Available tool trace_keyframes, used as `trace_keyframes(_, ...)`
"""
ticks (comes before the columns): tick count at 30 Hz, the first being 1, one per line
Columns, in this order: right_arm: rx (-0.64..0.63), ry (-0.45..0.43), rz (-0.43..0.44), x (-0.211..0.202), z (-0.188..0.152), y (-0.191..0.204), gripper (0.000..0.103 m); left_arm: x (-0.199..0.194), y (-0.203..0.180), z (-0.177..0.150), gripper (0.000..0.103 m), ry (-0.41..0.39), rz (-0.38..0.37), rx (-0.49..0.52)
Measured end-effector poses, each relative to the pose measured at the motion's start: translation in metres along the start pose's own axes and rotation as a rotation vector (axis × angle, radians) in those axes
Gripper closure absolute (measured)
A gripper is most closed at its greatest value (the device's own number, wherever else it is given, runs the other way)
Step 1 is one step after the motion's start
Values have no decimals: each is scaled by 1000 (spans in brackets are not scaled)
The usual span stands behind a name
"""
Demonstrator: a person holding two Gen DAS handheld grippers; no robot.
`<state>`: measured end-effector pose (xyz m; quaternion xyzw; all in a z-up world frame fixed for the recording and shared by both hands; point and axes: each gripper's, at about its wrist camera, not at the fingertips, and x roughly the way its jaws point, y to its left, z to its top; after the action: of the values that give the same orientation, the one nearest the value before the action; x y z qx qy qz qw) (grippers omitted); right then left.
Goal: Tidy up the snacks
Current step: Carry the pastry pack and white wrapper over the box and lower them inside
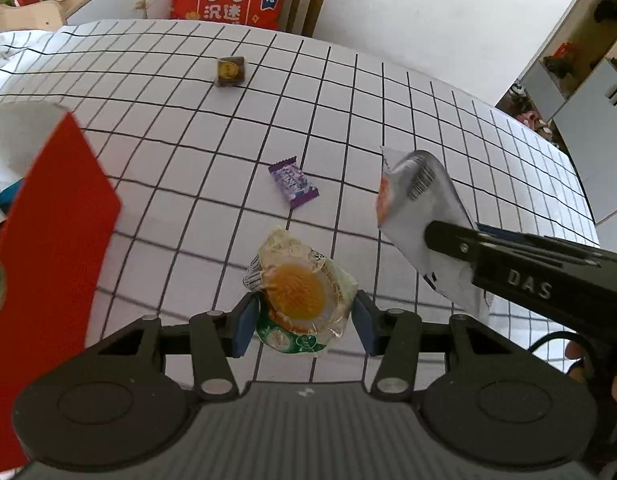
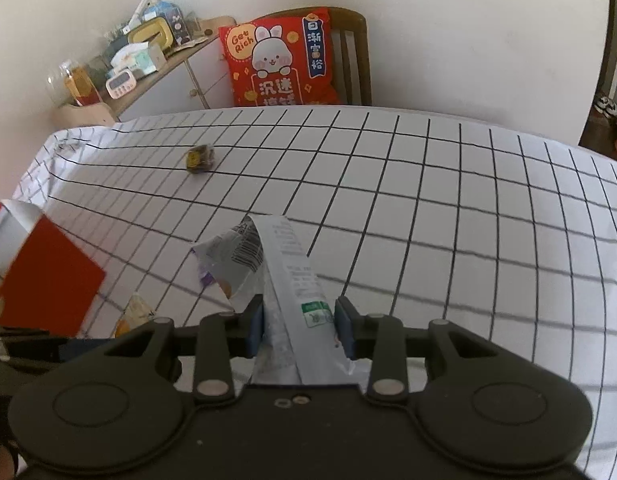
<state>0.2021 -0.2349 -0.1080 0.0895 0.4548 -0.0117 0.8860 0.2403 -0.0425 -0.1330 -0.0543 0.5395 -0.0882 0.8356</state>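
Left gripper (image 1: pixel 304 316) fingers clamp clear-wrapped orange jelly snack (image 1: pixel 298 292) | right gripper (image 2: pixel 299 326) fingers pinch silver foil packet (image 2: pixel 284 276) | both lifted off worktop (image 1: pixel 388 120), likely bound for red box (image 1: pixel 48 240)

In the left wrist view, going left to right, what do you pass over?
Red box → dark square snack → purple candy wrapper → silver packet held by the right gripper.

Tablecloth (image 2: pixel 428 200): white, black grid.
Cushion (image 2: pixel 280 60): red, rabbit print, on a wooden chair (image 2: pixel 354 52).
Sideboard (image 2: pixel 180 76): cluttered top, white timer (image 2: pixel 120 84).
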Motion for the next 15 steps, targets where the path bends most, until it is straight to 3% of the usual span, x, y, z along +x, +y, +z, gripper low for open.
trace_keyframes(15,-9,-43,20,-83,-24,47,67,-94,21,-37,53,-84,-6,54)
